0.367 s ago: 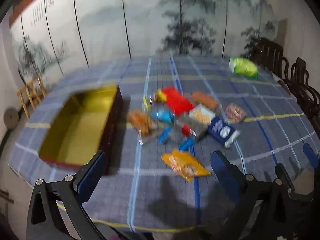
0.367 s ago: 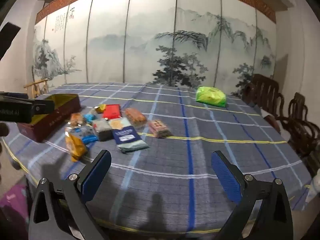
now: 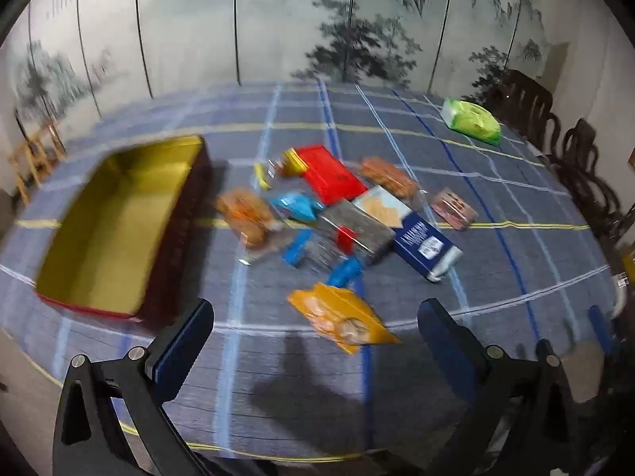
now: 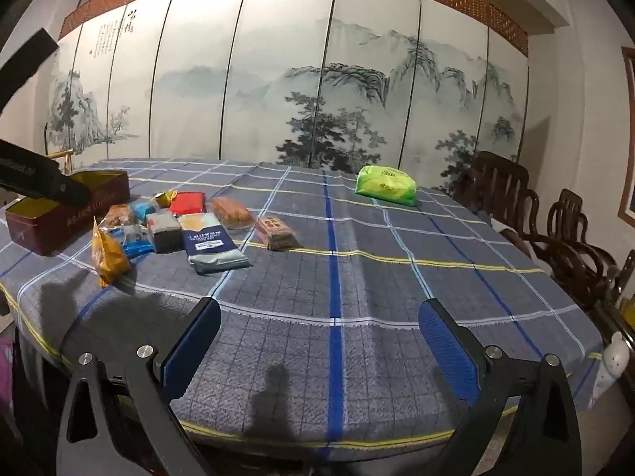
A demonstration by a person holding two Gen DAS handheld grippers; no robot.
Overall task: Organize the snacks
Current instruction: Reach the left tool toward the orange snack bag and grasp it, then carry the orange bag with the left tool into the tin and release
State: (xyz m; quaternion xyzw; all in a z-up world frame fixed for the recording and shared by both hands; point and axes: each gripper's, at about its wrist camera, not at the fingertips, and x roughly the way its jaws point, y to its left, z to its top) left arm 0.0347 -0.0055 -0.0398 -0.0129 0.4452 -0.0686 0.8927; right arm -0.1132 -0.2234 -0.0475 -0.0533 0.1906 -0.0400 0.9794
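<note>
A pile of snack packets lies on the checked tablecloth: an orange packet nearest me, a dark blue packet, a red box, a grey bar and several others. An open red tin with a gold inside stands left of the pile. My left gripper is open and empty, above the table's near edge, just short of the orange packet. My right gripper is open and empty, over the bare cloth right of the pile. The orange packet, the blue packet and the tin show in the right wrist view.
A green packet lies apart at the far right of the table. Dark wooden chairs stand along the right side. A painted folding screen runs behind the table. The left gripper's body crosses the right view's left edge.
My left gripper has moved forward and a little lower toward the pile, so the orange packet sits closer between its fingers. The right view is nearly unchanged.
</note>
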